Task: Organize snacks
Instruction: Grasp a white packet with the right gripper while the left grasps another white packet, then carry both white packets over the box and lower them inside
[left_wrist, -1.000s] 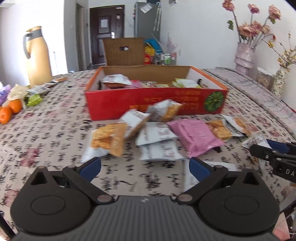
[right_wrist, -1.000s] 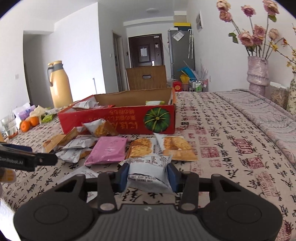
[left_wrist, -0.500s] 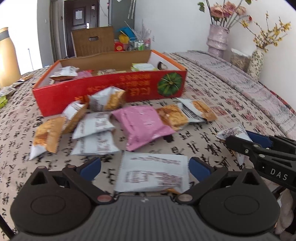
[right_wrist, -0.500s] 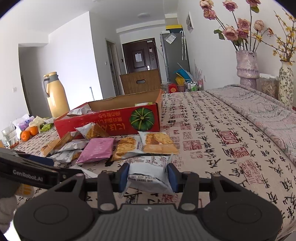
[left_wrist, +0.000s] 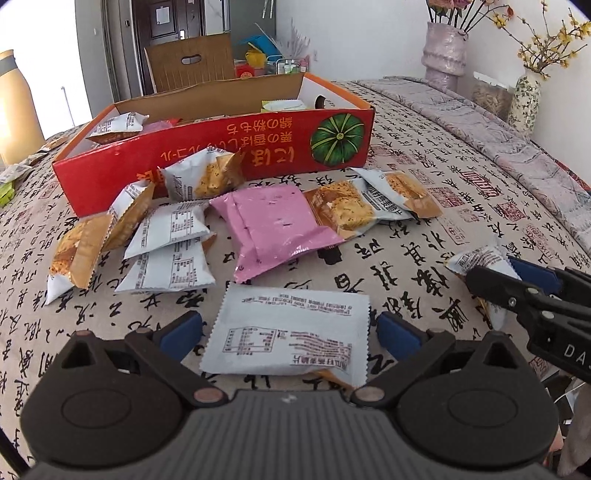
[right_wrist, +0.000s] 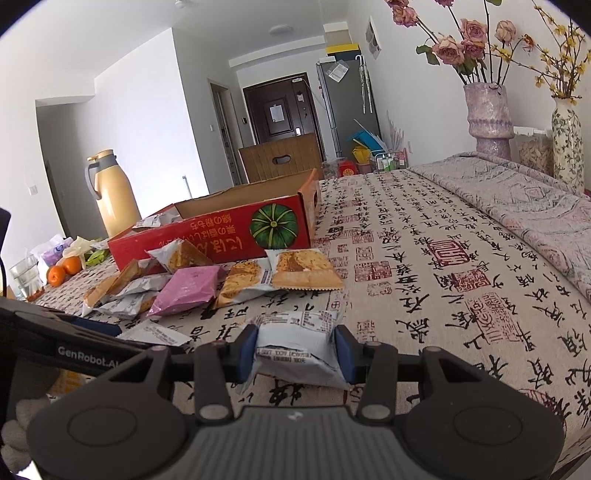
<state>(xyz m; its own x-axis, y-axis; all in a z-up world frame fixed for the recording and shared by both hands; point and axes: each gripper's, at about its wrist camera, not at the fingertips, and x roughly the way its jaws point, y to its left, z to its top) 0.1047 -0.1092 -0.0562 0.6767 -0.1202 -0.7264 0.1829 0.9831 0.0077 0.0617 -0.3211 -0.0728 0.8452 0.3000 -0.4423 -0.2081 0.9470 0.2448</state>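
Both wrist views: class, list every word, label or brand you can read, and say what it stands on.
"GenRobot.AI": side of the left gripper, its last letter partly hidden.
"DAS": side of the right gripper, cut off at the frame edge.
Yellow characters on the red box: upside down, not transcribed.
Snack packet print: too small to read.

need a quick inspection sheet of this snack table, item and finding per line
surface: table under a beige cloth printed with black characters.
job's things: open red cardboard box with a pumpkin picture holding a few packets; loose snack packets and a pink pouch in front of it.
clutter: oranges, yellow thermos jug.
grippers: left gripper open around a flat white packet; right gripper shut on a white snack packet.
cables: nothing seen.
surroundings: vases of flowers, dark door.
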